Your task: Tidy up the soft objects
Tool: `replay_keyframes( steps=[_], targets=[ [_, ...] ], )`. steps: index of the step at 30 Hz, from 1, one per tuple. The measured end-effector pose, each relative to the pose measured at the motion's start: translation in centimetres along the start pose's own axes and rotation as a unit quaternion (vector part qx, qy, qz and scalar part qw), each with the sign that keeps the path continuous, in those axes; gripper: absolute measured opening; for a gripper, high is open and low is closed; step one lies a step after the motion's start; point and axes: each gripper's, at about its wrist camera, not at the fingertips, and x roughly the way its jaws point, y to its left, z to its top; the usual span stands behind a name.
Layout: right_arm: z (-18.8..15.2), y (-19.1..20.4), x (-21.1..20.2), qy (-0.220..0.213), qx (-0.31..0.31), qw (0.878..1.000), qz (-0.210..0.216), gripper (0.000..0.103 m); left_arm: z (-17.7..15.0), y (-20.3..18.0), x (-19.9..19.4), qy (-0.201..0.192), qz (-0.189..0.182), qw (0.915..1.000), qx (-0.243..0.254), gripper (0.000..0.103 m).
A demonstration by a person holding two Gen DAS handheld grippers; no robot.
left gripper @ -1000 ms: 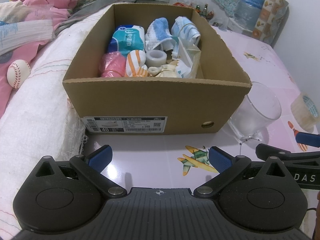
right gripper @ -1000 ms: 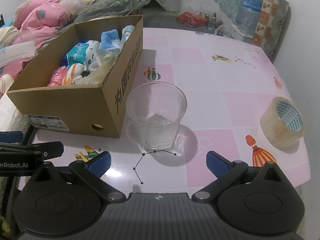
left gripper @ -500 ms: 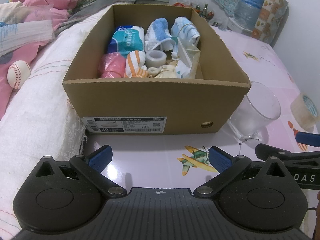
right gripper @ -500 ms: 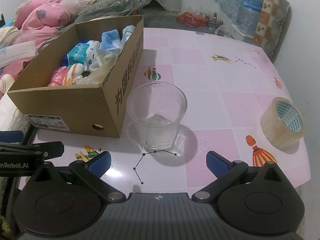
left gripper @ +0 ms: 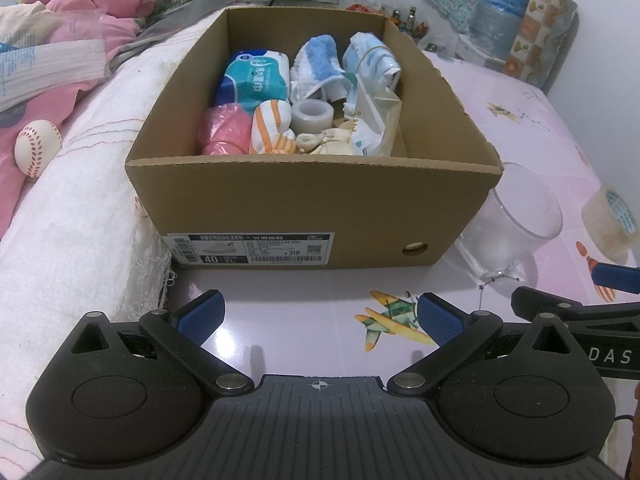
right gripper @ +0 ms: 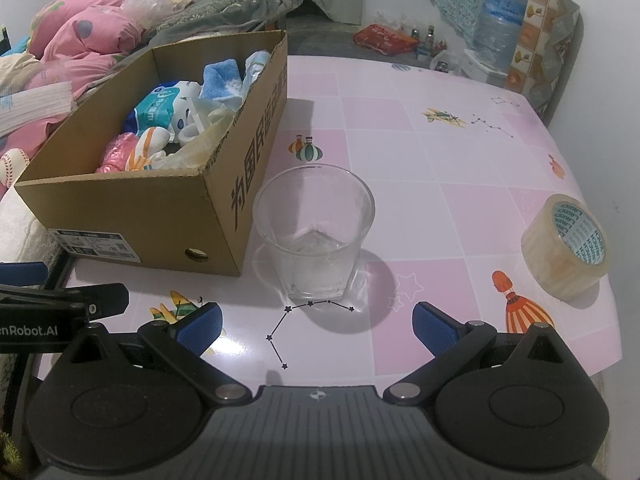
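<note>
A cardboard shoebox [left gripper: 312,200] [right gripper: 132,208] stands on the pink table and holds several soft things: a teal tissue pack [left gripper: 254,80], a blue-and-white cloth [left gripper: 316,60], a pink bundle [left gripper: 226,130], an orange-striped sock [left gripper: 270,128] and a small tape roll [left gripper: 312,114]. My left gripper [left gripper: 320,318] hovers open in front of the box's labelled end, nothing between its blue pads. My right gripper [right gripper: 316,324] is open too, just short of a clear glass [right gripper: 316,232], with its pads empty.
A roll of clear packing tape [right gripper: 568,248] lies near the table's right edge. A white baseball [left gripper: 38,148] rests on pink bedding left of the box, beside a white blanket [left gripper: 72,240]. A water jug [right gripper: 500,12] stands at the back right.
</note>
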Motion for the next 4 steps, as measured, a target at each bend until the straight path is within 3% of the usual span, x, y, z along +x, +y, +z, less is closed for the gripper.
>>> replay_keyframes(
  steps=[4],
  targets=[
    [-0.05,-0.01,0.0,0.001,0.0,1.0,0.0,0.072,0.0,0.01,0.02,0.0,0.0,1.0,0.0,0.103]
  ],
)
